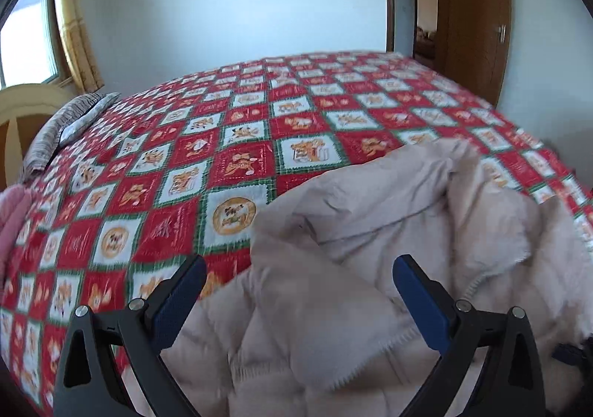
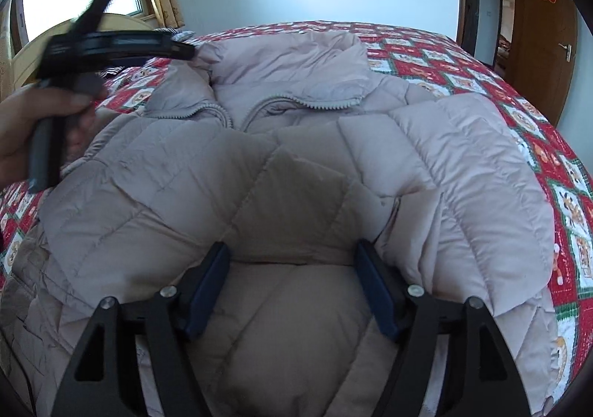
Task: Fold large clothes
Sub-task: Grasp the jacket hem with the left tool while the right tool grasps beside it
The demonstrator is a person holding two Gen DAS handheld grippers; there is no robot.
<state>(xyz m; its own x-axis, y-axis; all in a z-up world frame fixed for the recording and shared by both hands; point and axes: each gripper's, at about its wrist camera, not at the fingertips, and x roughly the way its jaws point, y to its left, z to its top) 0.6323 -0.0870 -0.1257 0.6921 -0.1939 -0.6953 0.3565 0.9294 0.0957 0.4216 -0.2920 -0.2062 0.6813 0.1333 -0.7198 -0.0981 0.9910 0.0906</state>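
A pale beige quilted puffer jacket (image 2: 296,165) lies front up on the bed, with its collar (image 2: 296,53) at the far end and the zip part open below it. My right gripper (image 2: 292,280) hovers low over the jacket's lower middle. Its blue pads (image 2: 211,283) stand apart on either side of a padded fold and do not pinch it. A hand holds my left gripper (image 2: 152,9) up at the jacket's left shoulder. In the left wrist view, that left gripper (image 1: 300,276) is wide open above the jacket (image 1: 333,305), holding nothing.
The bed's red-and-white check quilt (image 1: 229,142) stretches far to the left and back. A striped grey pillow (image 1: 63,128) and a pink cloth (image 1: 15,217) lie at its left edge by the headboard (image 1: 22,102). A wooden door (image 1: 478,16) stands open at the right.
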